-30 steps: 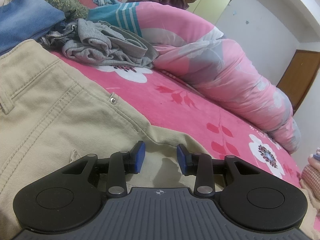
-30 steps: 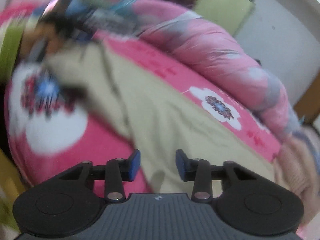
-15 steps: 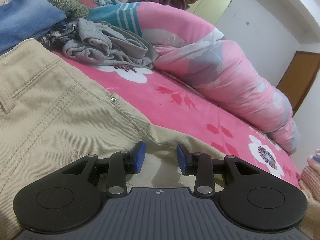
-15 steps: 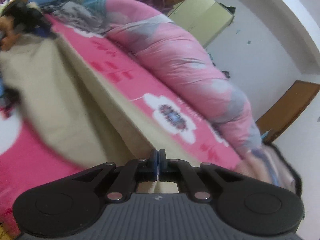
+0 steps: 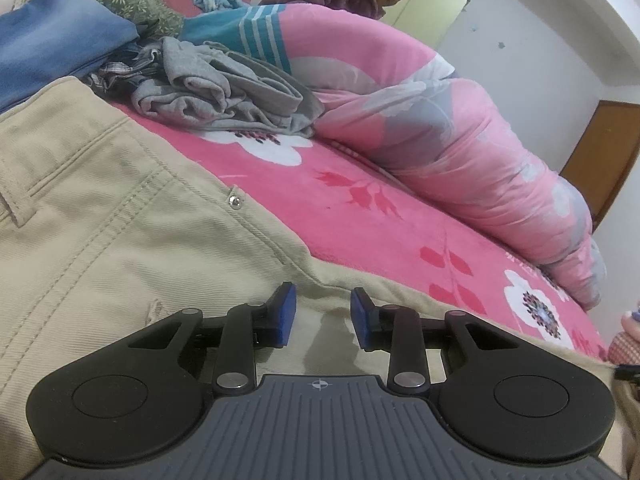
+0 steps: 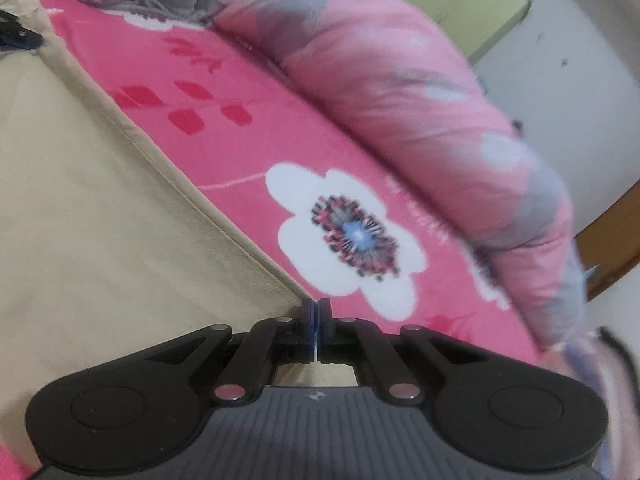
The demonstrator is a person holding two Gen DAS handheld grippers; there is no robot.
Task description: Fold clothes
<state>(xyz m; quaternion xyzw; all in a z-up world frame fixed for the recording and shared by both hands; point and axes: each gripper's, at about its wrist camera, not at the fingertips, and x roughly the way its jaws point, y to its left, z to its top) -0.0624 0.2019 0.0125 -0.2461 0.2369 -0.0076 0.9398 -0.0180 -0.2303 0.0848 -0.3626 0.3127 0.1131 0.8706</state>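
While right gripper (image 6: 316,330) jaws meet, khaki trousers (image 5: 100,240) spread, pink bedsheet (image 5: 360,216)

Right gripper (image 6: 316,326), jaws together at the beige trousers' (image 6: 100,216) edge, over pink floral bedspread (image 6: 248,148).

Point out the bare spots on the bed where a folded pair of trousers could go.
Free: the pink sheet strip between the khaki trousers and the rolled pink quilt, widest around the white flower print. Crowded: the head end, where the grey garment and blue jeans are heaped.
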